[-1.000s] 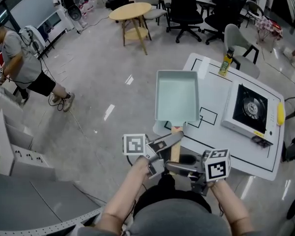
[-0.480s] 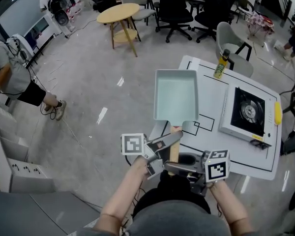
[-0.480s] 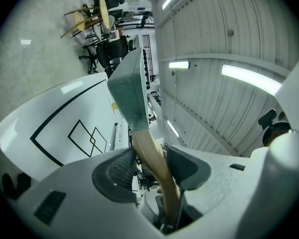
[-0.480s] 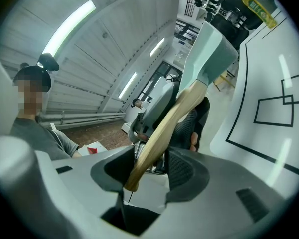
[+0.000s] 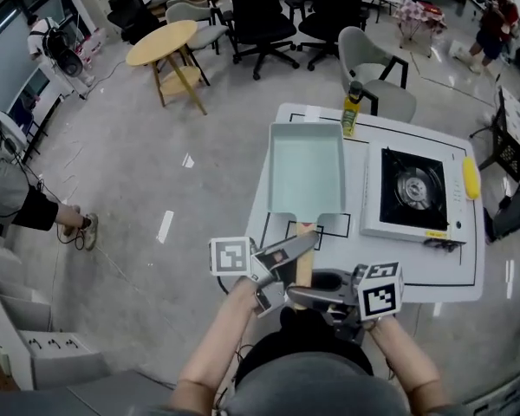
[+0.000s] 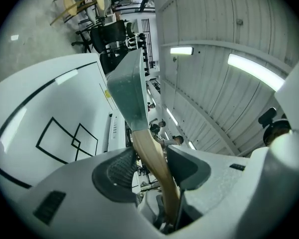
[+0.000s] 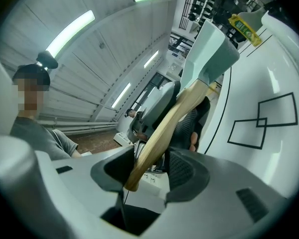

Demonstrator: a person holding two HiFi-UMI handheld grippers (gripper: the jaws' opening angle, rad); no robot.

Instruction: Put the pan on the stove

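A pale green rectangular pan (image 5: 308,167) with a wooden handle (image 5: 303,251) hangs in the air over the left part of the white table (image 5: 416,263). Both grippers grip the handle: my left gripper (image 5: 300,246) from the left, and my right gripper (image 5: 307,294) lower down, near the handle's end. In the left gripper view the handle (image 6: 152,156) runs between the jaws of the left gripper (image 6: 149,168) up to the pan (image 6: 127,91). In the right gripper view the handle (image 7: 164,128) crosses the right gripper (image 7: 152,166). The portable gas stove (image 5: 413,189) stands on the table, right of the pan.
A yellow-green bottle (image 5: 352,111) stands at the table's far edge and a yellow thing (image 5: 471,178) lies right of the stove. Black rectangles (image 5: 316,229) are marked on the table. A grey chair (image 5: 377,72), office chairs and a round wooden table (image 5: 163,43) stand behind.
The view has advanced toward the table. The pan, held the same way by both grippers, now sits over the table's left part instead of its left edge. The stove appears closer.
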